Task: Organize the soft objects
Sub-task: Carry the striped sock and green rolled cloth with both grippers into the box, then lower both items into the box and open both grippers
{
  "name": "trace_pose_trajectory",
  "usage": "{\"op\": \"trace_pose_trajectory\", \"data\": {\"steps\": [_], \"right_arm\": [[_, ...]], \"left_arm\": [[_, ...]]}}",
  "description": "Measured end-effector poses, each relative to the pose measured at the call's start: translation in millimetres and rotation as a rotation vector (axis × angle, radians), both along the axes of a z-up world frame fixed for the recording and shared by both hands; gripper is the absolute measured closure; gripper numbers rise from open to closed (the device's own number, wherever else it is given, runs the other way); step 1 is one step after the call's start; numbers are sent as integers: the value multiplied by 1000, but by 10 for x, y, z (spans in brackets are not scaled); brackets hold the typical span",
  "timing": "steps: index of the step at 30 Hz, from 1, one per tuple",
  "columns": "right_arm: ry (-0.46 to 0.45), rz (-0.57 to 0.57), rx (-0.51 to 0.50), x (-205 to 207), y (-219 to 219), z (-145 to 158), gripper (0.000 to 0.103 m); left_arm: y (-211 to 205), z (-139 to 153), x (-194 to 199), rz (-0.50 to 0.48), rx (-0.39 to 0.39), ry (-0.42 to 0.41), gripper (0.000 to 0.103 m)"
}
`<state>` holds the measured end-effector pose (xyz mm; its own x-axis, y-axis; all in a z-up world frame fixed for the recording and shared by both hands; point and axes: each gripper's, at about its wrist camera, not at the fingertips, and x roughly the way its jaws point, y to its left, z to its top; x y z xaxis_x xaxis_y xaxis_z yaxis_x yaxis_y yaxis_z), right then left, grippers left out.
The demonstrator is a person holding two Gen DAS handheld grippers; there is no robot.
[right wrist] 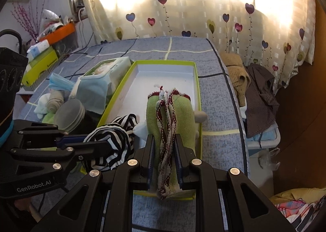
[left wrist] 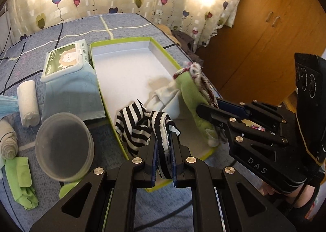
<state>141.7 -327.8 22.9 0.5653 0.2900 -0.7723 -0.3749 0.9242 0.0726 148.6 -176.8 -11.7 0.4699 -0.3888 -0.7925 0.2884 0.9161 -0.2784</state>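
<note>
A shallow box [left wrist: 95, 48] [right wrist: 198, 93] with a lime-green rim and white floor lies on the blue bed cover. My left gripper [left wrist: 164, 144] [right wrist: 95, 142] is shut on a black-and-white striped cloth [left wrist: 138, 128] [right wrist: 114, 140] that droops over the box's near left rim. My right gripper [right wrist: 164, 144] [left wrist: 205, 107] is shut on a green sock with dark red and white trim [right wrist: 169, 116] [left wrist: 188, 87], held over the box's near end. A white cloth [left wrist: 165, 97] lies inside the box between the two.
Left of the box sit a wipes pack [left wrist: 67, 61], a clear round tub [left wrist: 63, 146], rolled white socks [left wrist: 27, 102], a green sock [left wrist: 20, 183] and a blue face mask [right wrist: 60, 83]. Clothes [right wrist: 258, 97] are piled right of the bed beside a wooden wardrobe [left wrist: 264, 28].
</note>
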Motion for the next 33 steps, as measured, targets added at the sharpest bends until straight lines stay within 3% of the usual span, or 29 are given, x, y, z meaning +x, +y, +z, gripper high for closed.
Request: {"op": "trace_pose_trajectory", "data": {"steps": [19,27,33], "right_arm": [[1,5,17,512,99,-58,86],[9,5,-1,303,75,32,86],[50,4,-16,230,74,-65,82]], "left_arm": [[20,-78,358,64,-6,4,92],[16,-4,292,38,-16,-25,92],[19,83,205,43,7,-70,91]]}}
